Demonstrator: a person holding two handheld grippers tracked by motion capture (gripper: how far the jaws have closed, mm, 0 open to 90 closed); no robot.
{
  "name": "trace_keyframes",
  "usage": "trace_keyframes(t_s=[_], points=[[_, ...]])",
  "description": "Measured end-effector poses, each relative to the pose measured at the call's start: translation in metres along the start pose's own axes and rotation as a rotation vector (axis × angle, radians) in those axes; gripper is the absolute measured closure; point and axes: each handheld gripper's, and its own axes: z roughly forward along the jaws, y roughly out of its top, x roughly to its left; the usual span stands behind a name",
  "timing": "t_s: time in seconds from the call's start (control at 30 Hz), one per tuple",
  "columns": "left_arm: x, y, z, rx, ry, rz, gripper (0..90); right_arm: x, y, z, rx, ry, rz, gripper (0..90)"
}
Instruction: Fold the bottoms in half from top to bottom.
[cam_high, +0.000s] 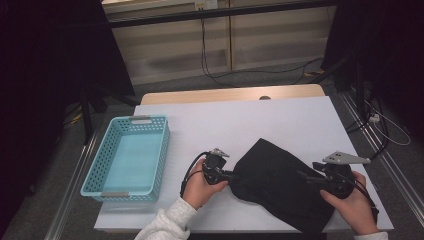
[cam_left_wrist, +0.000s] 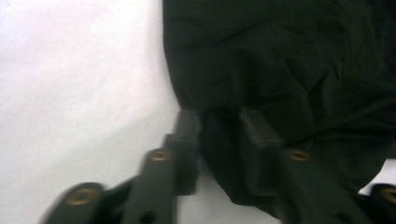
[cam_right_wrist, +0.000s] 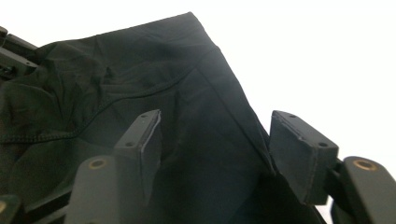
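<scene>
From above, one light blue basket with perforated walls sits on the white table, well to the left of the left tongs; nothing lies inside it, only its bare pale floor. There is one black cloth, spread crumpled between the two tongs, touching both. The left tongs meet its left edge, and the right tongs reach over its right side. Two hands are counted, one on each pair: the left hand with a pale sleeve, and the right hand near the table's front corner. Each pair carries a grey three-cornered plate on top.

In the left gripper view, the left tongs are clamped on a bunched fold at the edge of the black cloth; the fold is pinched between the two jaws, which stand close together. The rest of the cloth spreads ahead and to the right of the jaws, with the white table to their left.

In the right gripper view, the right tongs stand apart, one jaw on each side of a raised ridge of the black cloth. The pads do not press on it. The cloth runs ahead and to the left of the jaws.
</scene>
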Motion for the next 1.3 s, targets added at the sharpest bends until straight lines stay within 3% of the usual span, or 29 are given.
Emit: trace_keyframes(t_s=[0.13,0.3,0.5,0.83,0.93,1.0,1.1,1.3], points=[[0.003,0.001,0.001,-0.001,-0.027,-0.035,86.5,0.001,0.0,0.001,0.001,0.002,-0.004,34.8],[0.009,0.004,-0.004,0.022,-0.041,-0.06,88.2,0.001,-0.001,0.001,0.0,0.004,-0.001,34.2],[0.026,0.008,-0.018,0.002,-0.028,-0.096,88.5,0.001,-0.002,0.001,0.001,0.008,-0.008,32.9],[0.044,0.009,-0.032,-0.003,0.011,-0.098,88.4,0.004,-0.005,0.006,0.012,0.004,-0.01,33.1],[0.048,0.008,-0.034,0.003,0.016,-0.102,88.4,0.008,-0.006,0.007,0.017,0.015,-0.009,36.8],[0.049,0.008,-0.036,0.005,0.026,-0.099,88.3,0.013,-0.007,0.009,0.031,0.038,-0.025,43.8],[0.049,0.008,-0.036,0.003,0.026,-0.09,88.2,0.018,-0.009,0.013,0.06,0.036,-0.031,44.1],[0.046,0.009,-0.036,-0.001,0.025,-0.085,88.2,0.005,-0.01,0.012,0.056,0.017,0.012,42.5]])
